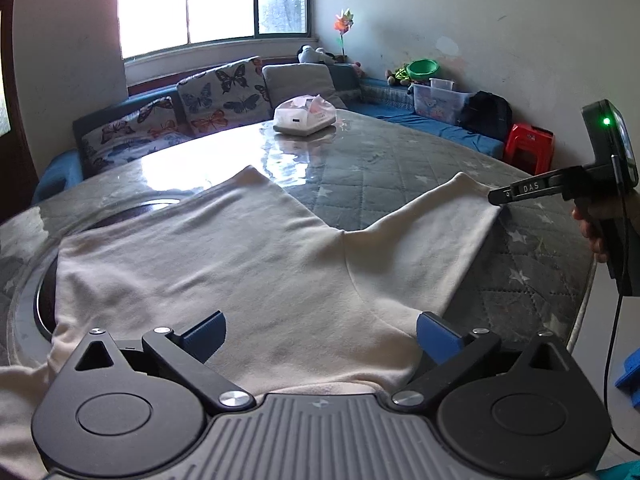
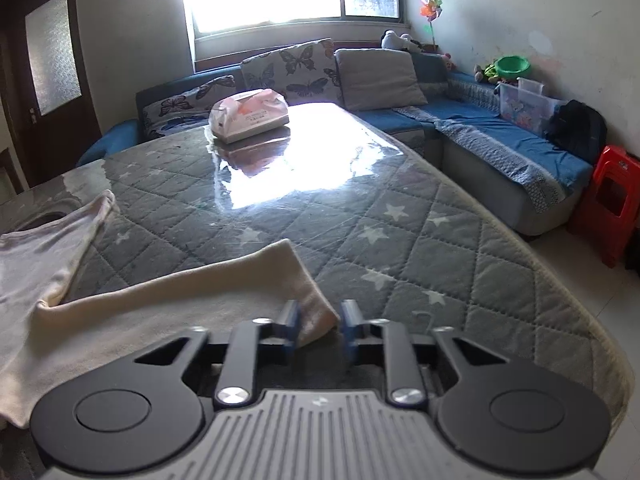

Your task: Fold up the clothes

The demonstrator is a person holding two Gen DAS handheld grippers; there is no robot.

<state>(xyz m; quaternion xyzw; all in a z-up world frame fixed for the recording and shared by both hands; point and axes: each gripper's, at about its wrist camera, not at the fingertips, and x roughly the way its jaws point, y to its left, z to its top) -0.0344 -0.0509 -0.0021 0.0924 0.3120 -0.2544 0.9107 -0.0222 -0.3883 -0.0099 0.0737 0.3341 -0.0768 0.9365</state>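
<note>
I see the cream garment (image 1: 248, 264) spread flat on the quilted table (image 2: 400, 248). My left gripper (image 1: 320, 336) gapes wide above its near edge. My right gripper (image 2: 319, 324) stands narrow, one sleeve corner between its pads. A tissue pack (image 2: 250, 115) sits beyond.

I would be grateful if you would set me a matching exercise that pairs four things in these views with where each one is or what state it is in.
Things:
1. cream garment
2. tissue pack
3. red stool
4. left gripper

Descriptions:
A. on the floor at the end of the sofa
B. jaws wide open, nothing gripped
C. spread on the near part of the table
D. on the far, glossy part of the table

Pairs: 1-C; 2-D; 3-A; 4-B
</note>
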